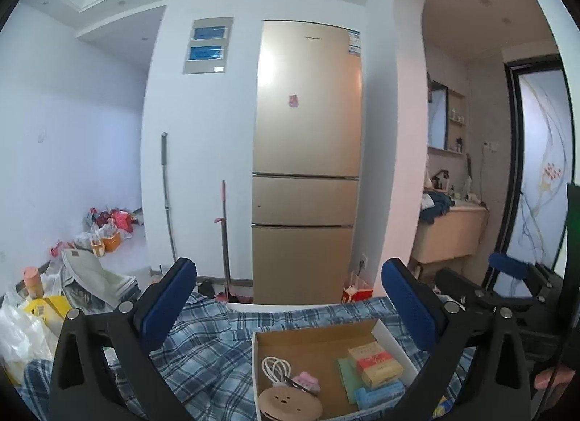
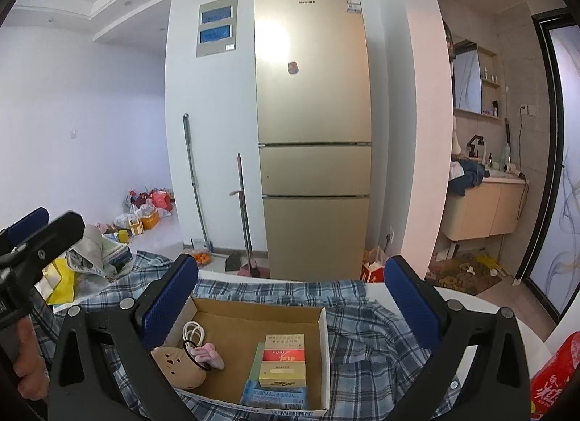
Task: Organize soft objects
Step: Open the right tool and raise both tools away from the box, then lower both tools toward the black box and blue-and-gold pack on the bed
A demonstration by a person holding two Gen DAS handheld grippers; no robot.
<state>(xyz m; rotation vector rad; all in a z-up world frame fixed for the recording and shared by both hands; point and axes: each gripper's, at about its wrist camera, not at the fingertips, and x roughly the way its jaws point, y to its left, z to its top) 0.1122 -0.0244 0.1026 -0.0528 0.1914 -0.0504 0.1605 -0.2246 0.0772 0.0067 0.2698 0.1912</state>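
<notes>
Cardboard box [image 2: 323, 341] with cartons [image 2: 282, 363], cable [image 2: 194, 332], round pouch [image 2: 179, 366]

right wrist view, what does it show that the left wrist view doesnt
Only the right wrist view shows the oranges on the floor beside the mop, the dustpan, and a red bag at the lower right edge.

Only the left wrist view shows the orange cup and the white plastic bag at the left edge.

Both show the gold fridge, the open cardboard box on the plaid cloth, with the white cable, the red and yellow packet and the round tan pouch inside. Both grippers, left gripper and right gripper, stand open and empty.
</notes>
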